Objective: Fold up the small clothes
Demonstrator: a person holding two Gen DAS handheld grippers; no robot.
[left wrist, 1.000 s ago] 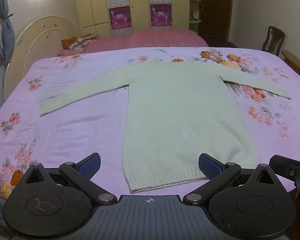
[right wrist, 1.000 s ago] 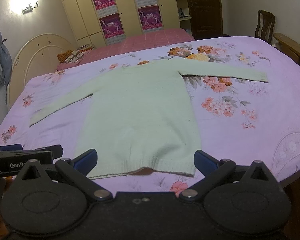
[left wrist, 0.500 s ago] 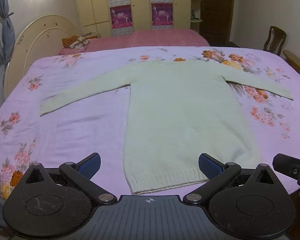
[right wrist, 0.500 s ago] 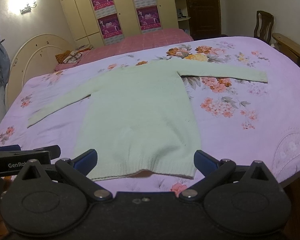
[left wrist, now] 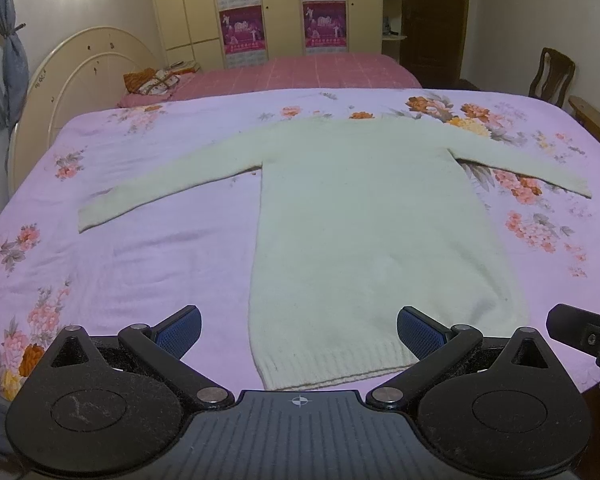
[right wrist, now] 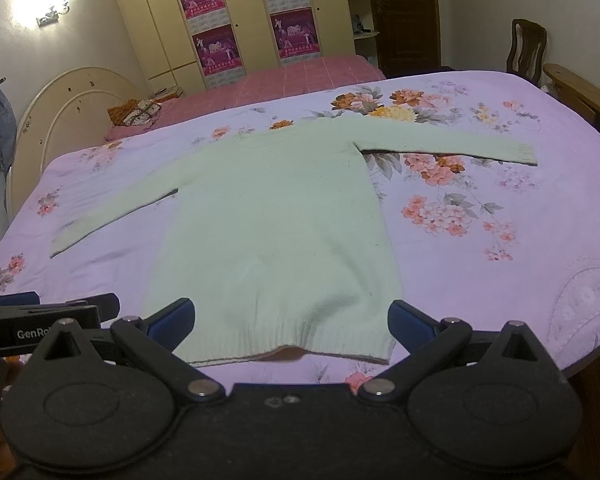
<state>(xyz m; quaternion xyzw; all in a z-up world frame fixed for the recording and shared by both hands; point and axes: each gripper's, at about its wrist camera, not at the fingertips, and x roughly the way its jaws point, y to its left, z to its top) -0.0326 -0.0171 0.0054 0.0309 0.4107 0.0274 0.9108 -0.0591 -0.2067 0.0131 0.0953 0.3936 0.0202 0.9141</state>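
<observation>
A pale green long-sleeved sweater [left wrist: 364, 232] lies flat on the bed, sleeves spread to both sides, ribbed hem nearest me. It also shows in the right wrist view [right wrist: 276, 232]. My left gripper [left wrist: 299, 330] is open and empty, held just above the hem at the bed's near edge. My right gripper [right wrist: 290, 320] is open and empty, also just short of the hem. Each gripper's body shows at the edge of the other's view.
The bed has a pink floral sheet [left wrist: 140, 264] and a cream round headboard [left wrist: 72, 80] at the left. A second bed with a pink cover [left wrist: 300, 72] stands behind. A wooden chair [left wrist: 552, 72] and a bed rail are at the right.
Both grippers have drifted slightly; the sweater sits a little lower and closer in the views. Nothing was taken hold of.
</observation>
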